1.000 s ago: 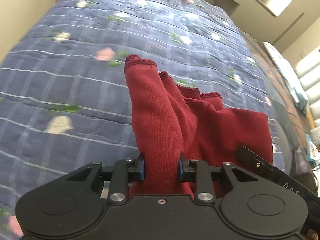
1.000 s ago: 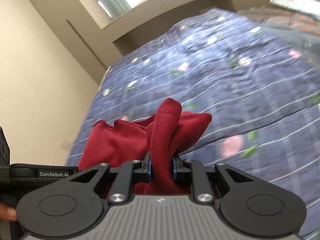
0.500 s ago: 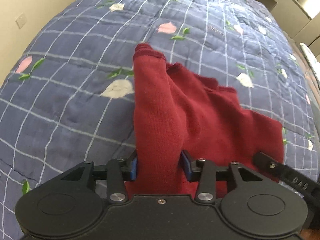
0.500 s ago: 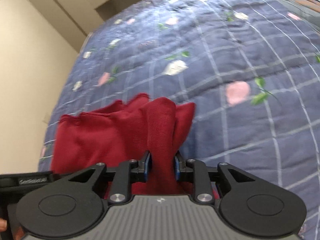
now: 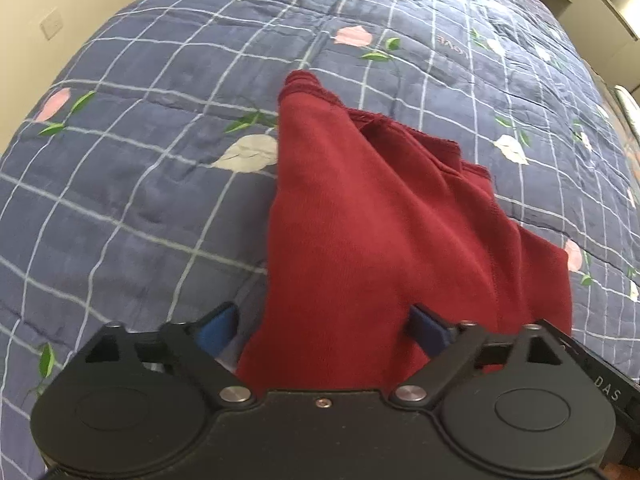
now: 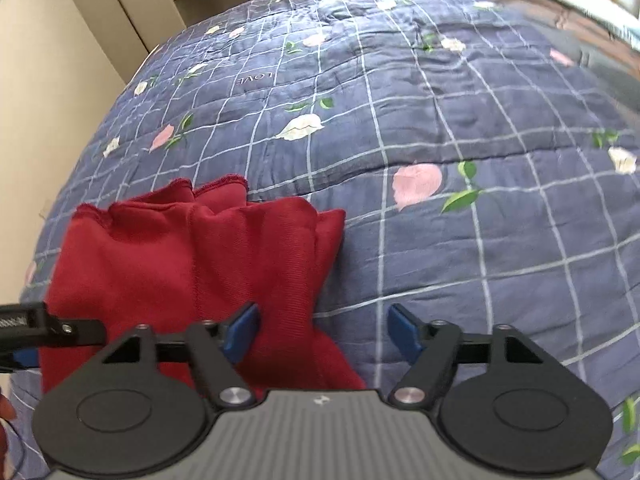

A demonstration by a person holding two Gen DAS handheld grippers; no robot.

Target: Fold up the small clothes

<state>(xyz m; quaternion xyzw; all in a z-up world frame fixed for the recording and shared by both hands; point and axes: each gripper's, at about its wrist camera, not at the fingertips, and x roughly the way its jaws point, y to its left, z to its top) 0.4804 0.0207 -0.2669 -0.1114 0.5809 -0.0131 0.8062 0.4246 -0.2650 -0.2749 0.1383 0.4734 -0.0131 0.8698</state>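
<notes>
Left gripper (image 5: 322, 330): jaws opening, now spread wide. Red garment (image 5: 360, 232) passes between the blue pads (image 5: 216, 330), no longer pinched; left pad clear of the cloth, right pad at or against the fabric edge, can't tell which. Right gripper (image 6: 322, 330): jaws opening too, wide apart. Garment (image 6: 192, 264) lies against its left pad (image 6: 240, 332); right pad is clear, over bare quilt (image 6: 460, 240).

Garment is down on the blue checked floral quilt (image 5: 140, 184), bunched, hemmed edges at the far side, near end running under both grippers. The other gripper's finger shows at the edge of each view, beside the cloth.

Versus a second ago: both grippers were clamped on a raised fold of the garment, pads close together. Now both have let go and sit lower, closer to the quilt, and the cloth has dropped and spread flatter.
</notes>
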